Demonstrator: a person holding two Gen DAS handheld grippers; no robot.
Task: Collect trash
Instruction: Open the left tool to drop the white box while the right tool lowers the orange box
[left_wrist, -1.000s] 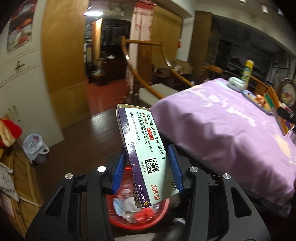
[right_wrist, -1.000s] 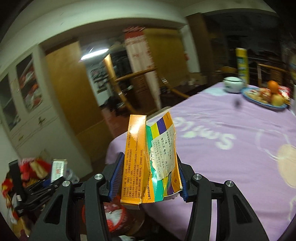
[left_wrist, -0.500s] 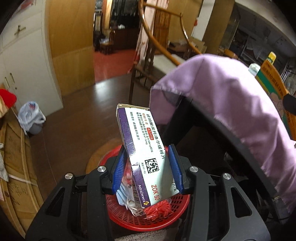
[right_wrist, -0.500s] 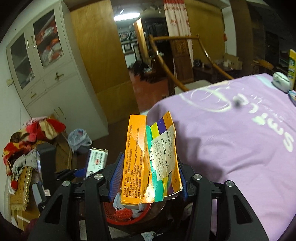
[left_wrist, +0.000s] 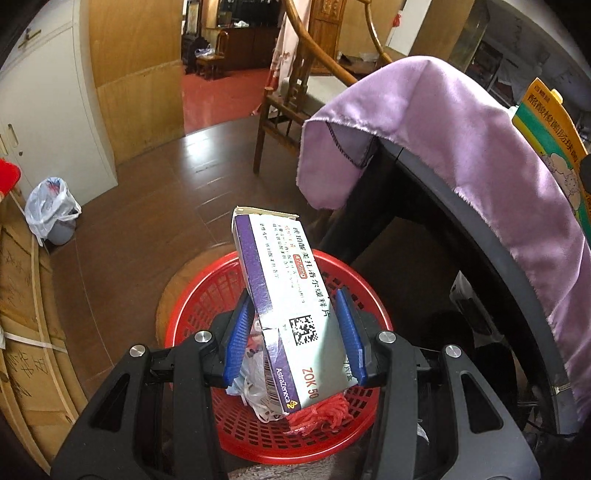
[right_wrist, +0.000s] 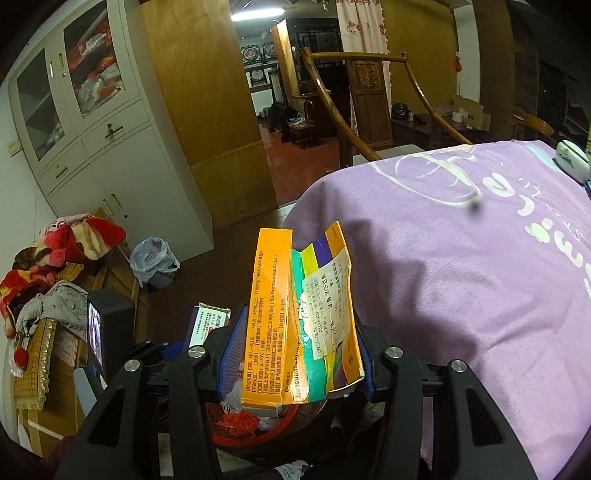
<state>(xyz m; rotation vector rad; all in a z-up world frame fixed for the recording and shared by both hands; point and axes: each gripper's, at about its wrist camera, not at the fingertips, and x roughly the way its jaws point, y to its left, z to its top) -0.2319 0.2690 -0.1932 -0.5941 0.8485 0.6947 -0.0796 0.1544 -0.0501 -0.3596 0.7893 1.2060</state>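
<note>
My left gripper (left_wrist: 293, 334) is clamped, blue pads on both sides, on a purple-white AstraZeneca med box (left_wrist: 286, 314), tilted, right over the red mesh basket (left_wrist: 207, 299) w/ trash inside. Right gripper (right_wrist: 295, 349) pinches a torn orange med carton (right_wrist: 280, 314), upright, beside the purple tablecloth (right_wrist: 461, 277); basket rim shows below it.

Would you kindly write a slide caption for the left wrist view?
Left gripper holds a purple-and-white medicine box above the red basket, beside the purple-draped table.
</note>
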